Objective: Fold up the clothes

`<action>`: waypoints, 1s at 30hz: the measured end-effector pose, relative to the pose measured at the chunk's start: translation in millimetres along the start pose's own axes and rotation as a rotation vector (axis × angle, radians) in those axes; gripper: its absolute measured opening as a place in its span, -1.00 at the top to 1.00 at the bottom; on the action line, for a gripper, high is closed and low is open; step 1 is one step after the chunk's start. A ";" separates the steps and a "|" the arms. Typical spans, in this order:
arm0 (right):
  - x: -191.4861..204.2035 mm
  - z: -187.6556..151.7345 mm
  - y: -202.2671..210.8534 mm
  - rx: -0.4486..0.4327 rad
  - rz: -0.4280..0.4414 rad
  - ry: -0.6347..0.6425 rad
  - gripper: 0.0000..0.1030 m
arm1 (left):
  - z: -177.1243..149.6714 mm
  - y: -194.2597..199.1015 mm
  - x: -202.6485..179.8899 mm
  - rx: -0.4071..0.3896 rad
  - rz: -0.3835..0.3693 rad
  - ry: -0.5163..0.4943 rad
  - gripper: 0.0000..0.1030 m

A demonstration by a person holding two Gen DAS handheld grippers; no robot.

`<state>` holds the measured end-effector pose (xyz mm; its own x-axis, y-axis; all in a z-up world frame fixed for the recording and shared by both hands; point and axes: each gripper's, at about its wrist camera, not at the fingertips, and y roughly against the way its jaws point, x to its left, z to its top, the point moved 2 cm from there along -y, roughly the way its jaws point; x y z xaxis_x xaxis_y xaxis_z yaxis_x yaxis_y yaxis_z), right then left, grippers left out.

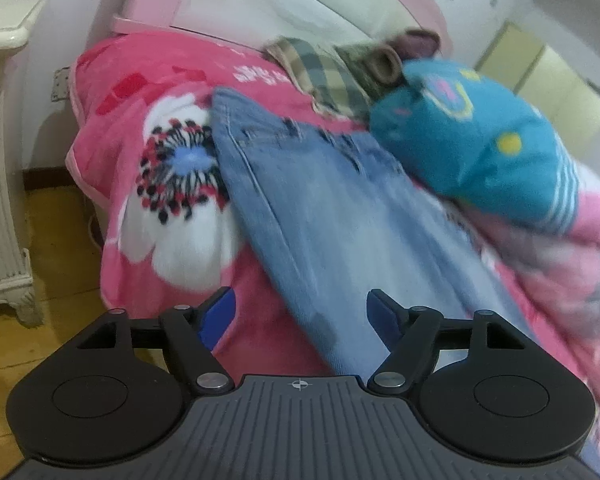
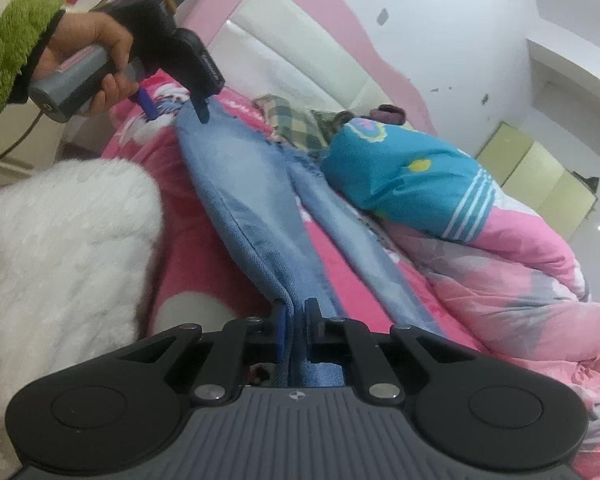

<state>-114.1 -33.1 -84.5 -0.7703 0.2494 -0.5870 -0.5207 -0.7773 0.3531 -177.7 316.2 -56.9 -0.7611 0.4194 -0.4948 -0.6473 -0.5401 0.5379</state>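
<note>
soft even light, motion blur, fisheye-curved edges.

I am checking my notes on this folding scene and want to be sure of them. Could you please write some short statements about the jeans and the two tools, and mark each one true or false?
1. The right tool is shut on a fold of the blue jeans. True.
2. The left tool is shut on the jeans. False: its jaws stand apart above the denim and nothing is pressed between them.
3. The jeans lie on a pink flowered blanket. True.
4. The blue pillow lies on the floor. False: it lies on the bed, beside the jeans.
5. A hand holds the left tool over the far end of the jeans. True.
</note>
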 end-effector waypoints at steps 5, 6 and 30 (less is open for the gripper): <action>-14.7 9.0 -3.2 -0.008 -0.037 -0.024 0.87 | 28.4 -26.4 3.0 -0.051 0.065 0.020 -0.43; -17.4 10.6 -3.2 -0.010 -0.045 -0.028 0.87 | 34.2 -32.0 3.8 -0.062 0.082 0.021 -0.43; -104.1 26.9 -60.5 0.029 -0.149 -0.132 0.88 | 98.8 -90.1 -0.3 -0.070 0.147 0.048 0.64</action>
<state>-12.3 3.6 -25.2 -0.7248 0.4354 -0.5340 -0.6412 -0.7098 0.2916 -123.2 436.8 -37.8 -0.8434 0.2974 -0.4474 -0.5233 -0.6435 0.5586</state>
